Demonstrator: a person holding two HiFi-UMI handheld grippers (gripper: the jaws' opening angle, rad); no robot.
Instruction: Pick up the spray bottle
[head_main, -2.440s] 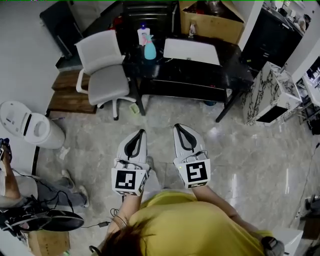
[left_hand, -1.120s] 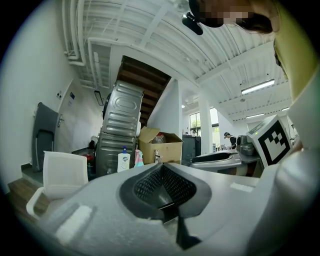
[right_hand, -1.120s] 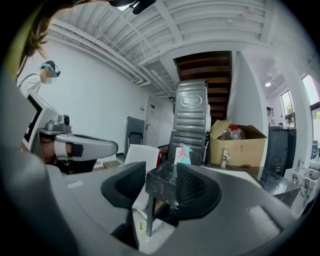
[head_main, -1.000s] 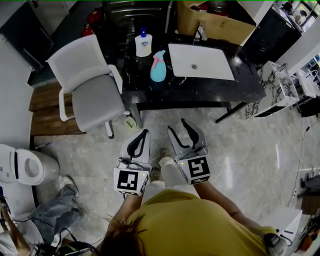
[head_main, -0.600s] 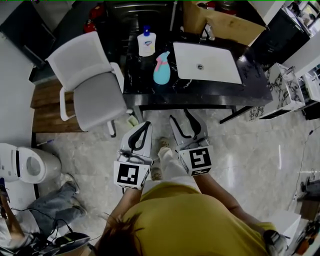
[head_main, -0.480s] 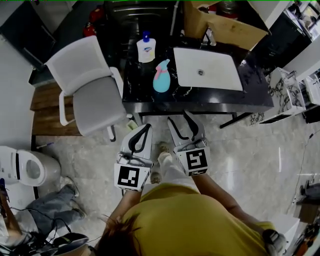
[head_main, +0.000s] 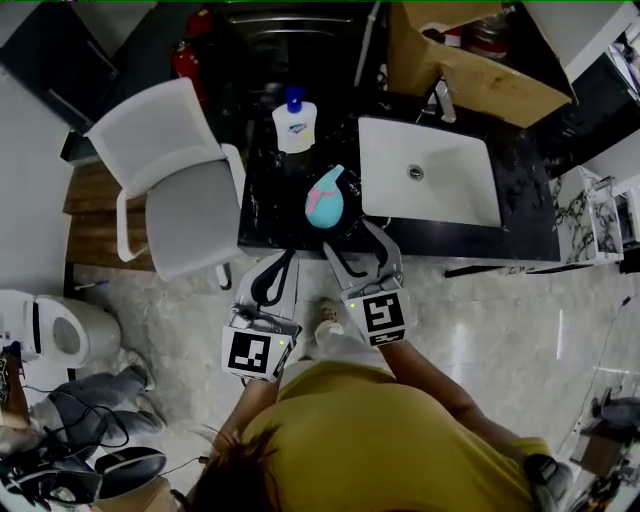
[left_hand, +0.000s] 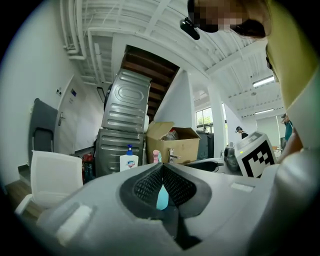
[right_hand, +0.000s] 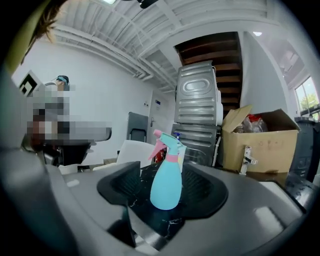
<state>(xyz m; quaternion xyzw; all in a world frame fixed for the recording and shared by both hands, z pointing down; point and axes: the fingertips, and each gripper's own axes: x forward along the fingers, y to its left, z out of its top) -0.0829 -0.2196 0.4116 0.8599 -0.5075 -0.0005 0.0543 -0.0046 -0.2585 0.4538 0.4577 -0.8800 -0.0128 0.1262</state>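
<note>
The spray bottle (head_main: 325, 200), teal with a pink trigger top, stands upright on the black marble counter (head_main: 272, 205) near its front edge. My right gripper (head_main: 352, 238) reaches over that edge just short of the bottle. Its jaws are opening, and in the right gripper view the spray bottle (right_hand: 166, 185) stands framed between the pads with a gap on each side. My left gripper (head_main: 283, 258) hovers lower left at the counter's edge, jaws together. Through the slit of the left gripper (left_hand: 161, 166) a sliver of the teal bottle (left_hand: 161, 197) shows.
A white soap pump bottle (head_main: 294, 125) stands behind the spray bottle. A white sink basin (head_main: 430, 185) with a faucet (head_main: 441, 100) lies to the right, and a cardboard box (head_main: 480, 70) behind it. A white chair (head_main: 170, 190) stands left of the counter.
Both grippers have come forward from over the floor to the counter's front edge. The bottle is now right before the right jaws, which have spread wider.
</note>
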